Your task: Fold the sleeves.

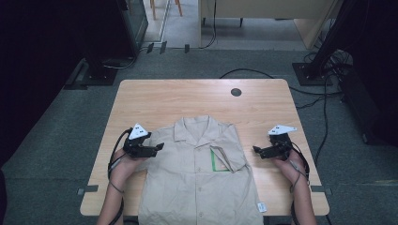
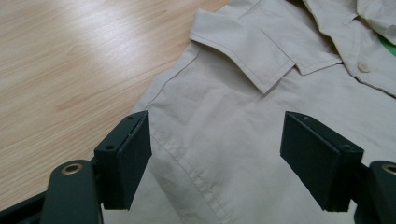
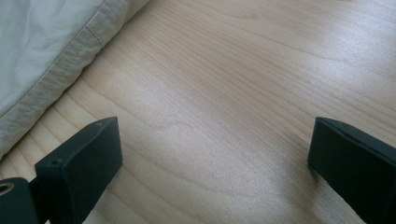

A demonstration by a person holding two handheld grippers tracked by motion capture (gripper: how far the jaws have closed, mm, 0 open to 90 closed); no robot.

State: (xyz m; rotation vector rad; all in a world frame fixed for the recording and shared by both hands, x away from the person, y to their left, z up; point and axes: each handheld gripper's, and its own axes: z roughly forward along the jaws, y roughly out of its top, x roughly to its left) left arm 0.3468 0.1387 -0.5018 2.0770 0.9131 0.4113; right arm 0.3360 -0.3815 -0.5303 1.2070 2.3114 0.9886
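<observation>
Left tool [image 1: 159,147] and right tool [image 1: 256,150] point inward toward each other, jaws spread wide, forearms entering from below.

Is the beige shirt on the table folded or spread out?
Mostly spread: the shirt lies flat, buttoned front up, collar showing; its sleeve by the right gripper looks tucked in.

A light wooden surface [image 1: 141,101] with a round cable hole [image 1: 236,92] at its far right carries a beige shirt [image 1: 197,187], spread flat at its near middle.

Your left gripper [image 1: 159,146] and right gripper [image 1: 256,149] are black, block-jawed, each topped by a grey three-cornered plate, black cables trailing.
</observation>
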